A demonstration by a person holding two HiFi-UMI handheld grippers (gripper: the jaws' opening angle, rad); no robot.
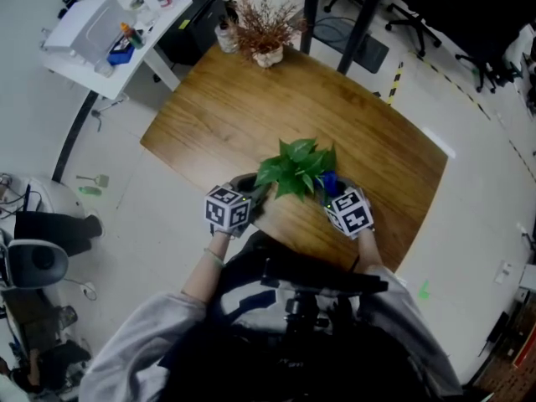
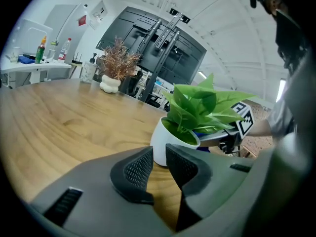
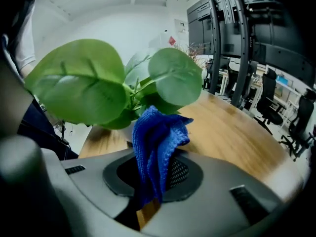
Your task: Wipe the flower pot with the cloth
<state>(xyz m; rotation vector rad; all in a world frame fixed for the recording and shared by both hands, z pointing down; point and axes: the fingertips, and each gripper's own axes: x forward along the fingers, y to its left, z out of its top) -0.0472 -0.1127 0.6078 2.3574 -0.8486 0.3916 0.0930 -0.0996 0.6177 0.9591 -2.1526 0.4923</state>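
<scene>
The right hand-held gripper [image 3: 154, 177] pinches a blue cloth [image 3: 157, 142] beside the white flower pot [image 2: 167, 143] near the bench [image 2: 59, 117] edge; the left hand-held gripper [image 2: 159, 168] is narrowly open, empty.

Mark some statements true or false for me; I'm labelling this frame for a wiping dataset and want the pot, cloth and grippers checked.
1. The right gripper is clamped on the blue cloth. True.
2. The left gripper grips the flower pot by its rim. False: its jaws stand slightly apart with nothing between them; the pot is beyond them.
3. The flower pot is white and holds a green leafy plant. True.
4. The cloth lies flat on the table. False: it is bunched up in the right gripper's jaws, close to the plant.
5. A dried plant stands at the table's far end. True.
</scene>
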